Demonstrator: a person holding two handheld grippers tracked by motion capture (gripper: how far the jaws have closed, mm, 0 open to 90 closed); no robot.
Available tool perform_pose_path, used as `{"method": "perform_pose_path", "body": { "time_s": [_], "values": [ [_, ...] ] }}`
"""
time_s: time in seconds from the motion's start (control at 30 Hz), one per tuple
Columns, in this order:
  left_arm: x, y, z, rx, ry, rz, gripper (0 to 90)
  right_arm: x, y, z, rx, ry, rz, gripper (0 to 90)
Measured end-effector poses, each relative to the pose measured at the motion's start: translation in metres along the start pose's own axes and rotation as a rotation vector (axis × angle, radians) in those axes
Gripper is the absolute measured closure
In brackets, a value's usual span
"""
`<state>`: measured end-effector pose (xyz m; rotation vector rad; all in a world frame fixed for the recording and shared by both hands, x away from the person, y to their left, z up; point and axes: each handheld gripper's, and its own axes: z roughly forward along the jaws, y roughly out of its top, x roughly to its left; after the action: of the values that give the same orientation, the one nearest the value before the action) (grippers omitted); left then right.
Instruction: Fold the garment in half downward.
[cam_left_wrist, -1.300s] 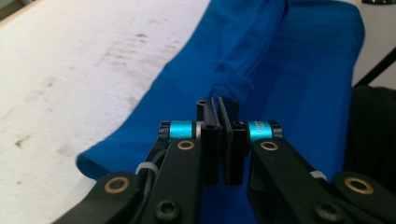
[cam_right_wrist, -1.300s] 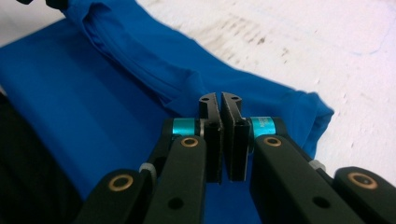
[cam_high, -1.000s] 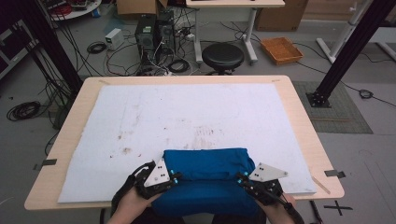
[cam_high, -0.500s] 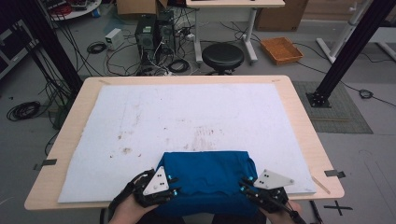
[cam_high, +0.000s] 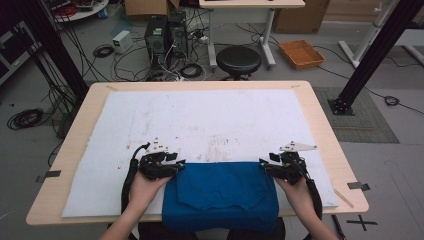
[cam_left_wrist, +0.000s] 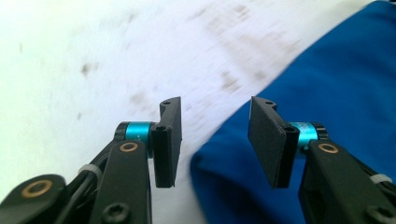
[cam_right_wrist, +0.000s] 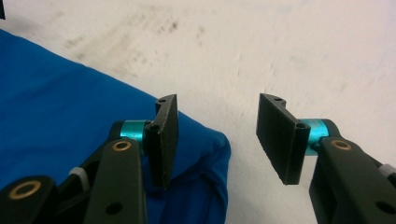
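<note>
Near edge of the tabletop (cam_high: 320, 125): a folded blue cloth (cam_high: 222, 192) is lying flat on a white sheet (cam_high: 210, 120), its front edge hanging slightly over the side where the person is sitting.
Cloth shape and feel: it is roughly square with soft rounded corners, a smooth matte weave, and a fold line showing across its top layer; in the left gripper view (cam_left_wrist: 336, 84) and the right gripper view (cam_right_wrist: 60, 93) the nearest corner is bulging where the layers are doubling over.
Sheet: it is covering most of the wooden top, thin and flat, carrying grey-brown smudges and specks toward the middle.
Left gripper (cam_high: 174, 167): it is sitting at the cloth's far left corner, just beside it; its fingers (cam_left_wrist: 169, 140) have just been opening and are standing well apart, gripping nothing, with the cloth's corner lying below and beyond the gap, not pressed by either pad.
Right gripper (cam_high: 266, 167): it is sitting at the cloth's far right corner; its fingers (cam_right_wrist: 280, 135) have likewise just been opening and are standing wide, holding nothing, one finger hovering above the cloth's edge and the other above bare sheet.
Hands: each hand is wrapping a gripper's black body, forearms coming in from the near side, cables trailing back.
Containers: an orange tray (cam_high: 301, 53) is sitting on the floor beyond the tabletop; I cannot tell what is inside.
Also behind: a round black stool (cam_high: 238, 60).
</note>
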<state>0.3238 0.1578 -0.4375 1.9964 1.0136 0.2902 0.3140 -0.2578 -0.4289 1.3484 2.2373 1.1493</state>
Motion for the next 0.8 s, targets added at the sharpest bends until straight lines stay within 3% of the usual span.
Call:
{"method": "perform_pose_path", "body": {
  "time_s": [0.07,0.17,0.27,0.5,0.57,0.77,0.8],
  "values": [
    [0.003,-0.004,0.003,0.020,-0.003,-0.029,55.6,-0.003,-0.002,0.007,0.039,0.008,0.019,57.2],
    [0.003,-0.010,0.004,0.036,-0.026,-0.035,64.2,-0.005,-0.006,0.012,0.086,0.037,-0.003,72.8],
    [0.000,-0.011,0.003,0.038,-0.038,-0.006,77.8,-0.003,-0.007,0.011,0.083,0.046,-0.024,80.6],
    [0.002,-0.007,0.002,0.023,-0.031,0.021,83.7,-0.003,-0.003,0.007,0.040,0.060,-0.064,83.5],
    [0.006,-0.001,0.004,0.035,-0.012,0.028,83.9,-0.005,0.002,0.008,0.024,0.068,-0.074,83.7],
    [0.022,0.026,0.014,0.025,0.076,0.111,83.9,-0.015,0.030,0.025,-0.011,0.050,-0.111,83.6],
    [0.026,0.030,0.016,0.018,0.082,0.102,83.8,-0.017,0.035,0.028,-0.011,0.042,-0.115,83.7]
  ]
}}
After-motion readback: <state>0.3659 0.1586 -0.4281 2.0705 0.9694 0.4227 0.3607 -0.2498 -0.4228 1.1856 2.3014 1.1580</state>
